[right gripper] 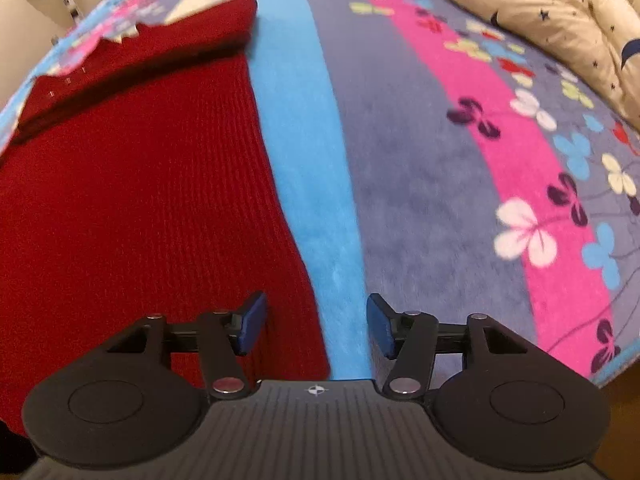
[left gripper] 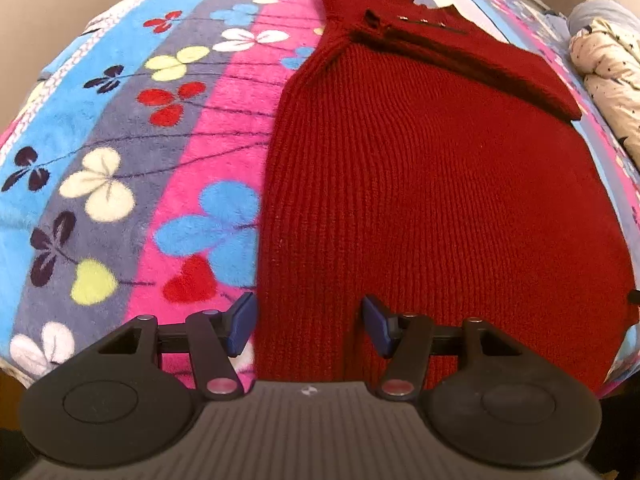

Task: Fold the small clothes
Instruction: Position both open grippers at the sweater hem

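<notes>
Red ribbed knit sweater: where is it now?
Red ribbed knit sweater lies flat on the floral fleece blanket, filling the left wrist view's right half, left of the blue stripe.

Bed surface mostly free: flat floral blanket (left gripper: 120,140) open left of the red sweater (left gripper: 420,200) and right of it across the blue and grey stripes. Only obstacle is a bunched cream star-print quilt (right gripper: 560,12) along the far right edge. Sweater lies flat, folded sleeve slightly raised at far end.
</notes>
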The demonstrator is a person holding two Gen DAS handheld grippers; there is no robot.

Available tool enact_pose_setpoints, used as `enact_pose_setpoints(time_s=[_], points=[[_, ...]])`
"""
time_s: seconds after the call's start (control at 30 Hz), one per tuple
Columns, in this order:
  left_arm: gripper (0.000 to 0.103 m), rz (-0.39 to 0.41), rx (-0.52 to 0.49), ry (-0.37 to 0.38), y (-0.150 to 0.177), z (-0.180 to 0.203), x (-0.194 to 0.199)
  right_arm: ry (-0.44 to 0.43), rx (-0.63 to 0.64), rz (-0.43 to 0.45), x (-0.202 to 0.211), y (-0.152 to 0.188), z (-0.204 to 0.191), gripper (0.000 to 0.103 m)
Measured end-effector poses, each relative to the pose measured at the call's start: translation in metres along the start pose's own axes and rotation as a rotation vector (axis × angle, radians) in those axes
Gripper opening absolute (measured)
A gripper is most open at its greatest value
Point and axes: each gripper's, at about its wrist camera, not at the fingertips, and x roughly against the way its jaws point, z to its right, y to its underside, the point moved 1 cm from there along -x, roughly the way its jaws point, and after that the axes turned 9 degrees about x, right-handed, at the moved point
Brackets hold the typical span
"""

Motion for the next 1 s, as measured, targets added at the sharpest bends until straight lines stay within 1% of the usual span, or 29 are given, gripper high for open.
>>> enact_pose_setpoints(time_s=[0.1, 0.13, 0.23, 0.27, 0.33, 0.4, 0.5, 0.63, 0.8, 1.0], points=[[0.062, -0.009, -0.008, -0.002, 0.001, 0.002, -0.002, -0.021, -0.010, -0.041, -0.007, 0.005, 0.001, 0.059], [0.060, -0.008, -0.013, -0.003, 0.001, 0.002, -0.003, -0.029, -0.014, -0.047, -0.007, 0.005, 0.002, 0.059], [0.036, 0.016, -0.042, 0.004, 0.002, 0.006, 0.001, -0.051, -0.036, -0.054, -0.008, 0.006, 0.003, 0.059], [0.031, 0.034, -0.050, 0.013, 0.003, 0.008, 0.004, -0.054, -0.041, -0.052, -0.008, 0.006, 0.003, 0.059], [0.031, 0.059, -0.058, 0.027, 0.003, 0.010, 0.009, -0.055, -0.056, -0.030, -0.003, 0.004, 0.003, 0.057], [0.031, 0.056, -0.041, 0.030, 0.002, 0.009, 0.010, -0.064, -0.089, -0.007, 0.001, 0.002, 0.007, 0.057], [0.033, 0.038, -0.009, 0.039, 0.000, 0.005, 0.009, -0.078, -0.117, -0.026, -0.001, 0.002, 0.010, 0.057], [0.036, 0.025, 0.022, 0.043, -0.001, 0.000, 0.008, -0.091, -0.072, -0.062, -0.007, 0.003, 0.006, 0.057], [0.039, 0.024, 0.065, 0.036, -0.003, -0.007, 0.008, -0.096, -0.073, -0.063, -0.008, -0.001, 0.007, 0.057], [0.039, 0.030, 0.073, 0.042, -0.004, -0.008, 0.009, -0.098, -0.057, -0.064, -0.010, -0.003, 0.007, 0.056]])
